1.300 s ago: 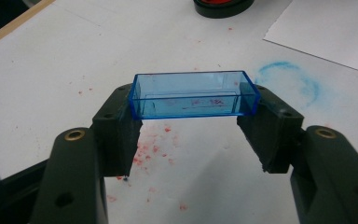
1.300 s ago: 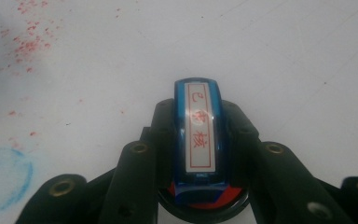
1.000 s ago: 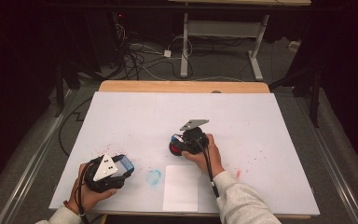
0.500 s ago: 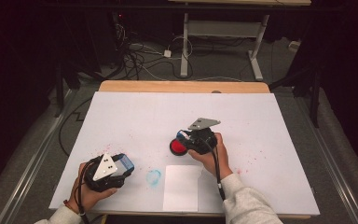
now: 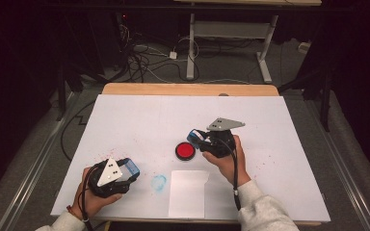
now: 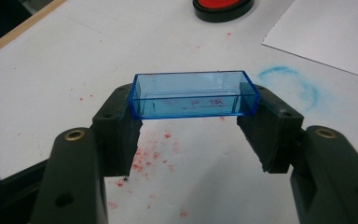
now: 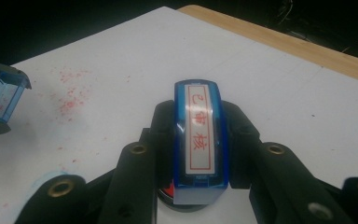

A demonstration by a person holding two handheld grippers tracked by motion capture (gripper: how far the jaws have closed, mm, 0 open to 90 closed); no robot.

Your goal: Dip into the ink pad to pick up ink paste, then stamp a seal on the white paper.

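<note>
The blue stamp [image 7: 198,140] sits pinched in my right jaws, its long axis pointing away from me, label up, and it hangs just above the red ink pad [image 5: 185,150]. The white paper [image 5: 189,191] lies nearer to me, between both hands. My left jaws pinch the clear blue cap [image 6: 194,94] over the white surface [image 5: 139,120]

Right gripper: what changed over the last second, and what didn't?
The right gripper, shut on the blue stamp, lifted off the red ink pad and drew back to its right, so the pad now lies uncovered. The left gripper stayed put, shut on the clear blue cap. The paper sheet and the pad kept their places.
</note>
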